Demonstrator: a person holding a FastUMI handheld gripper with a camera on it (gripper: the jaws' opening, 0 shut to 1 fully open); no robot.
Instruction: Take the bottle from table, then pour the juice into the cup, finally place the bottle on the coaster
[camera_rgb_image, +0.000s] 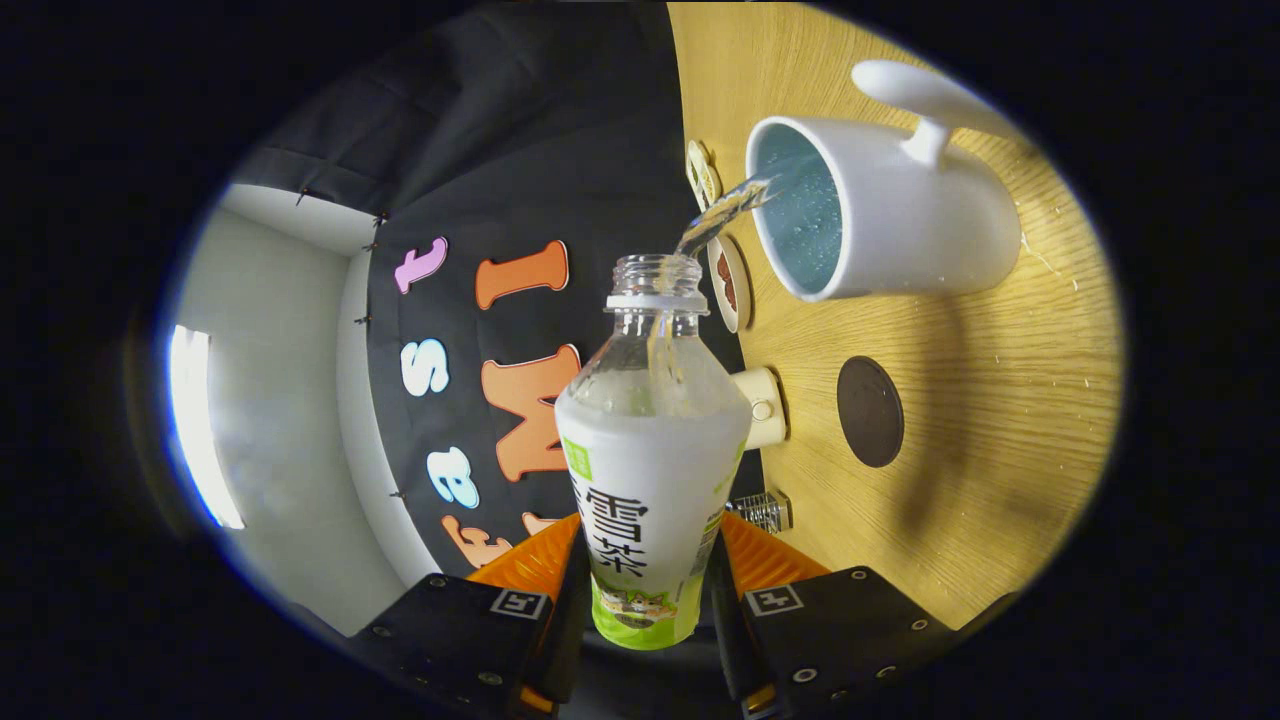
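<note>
While both fingers (648, 580) press the sides of the bottle (650, 470), clamped on its lower body, its open neck tips toward the cup (900, 225) and a clear stream (725, 210) runs into the blue inside. Bottle label: white and green with large dark characters, base cut off between the fingers. Coaster (869, 411), dark and round, lies bare on the wooden surface (1000, 420) near the cup; small items behind the bottle are partly hidden and hard to make out.

bottle (650, 480) base hidden between tongs (648, 590), coaster (729, 285) partly hidden
</note>
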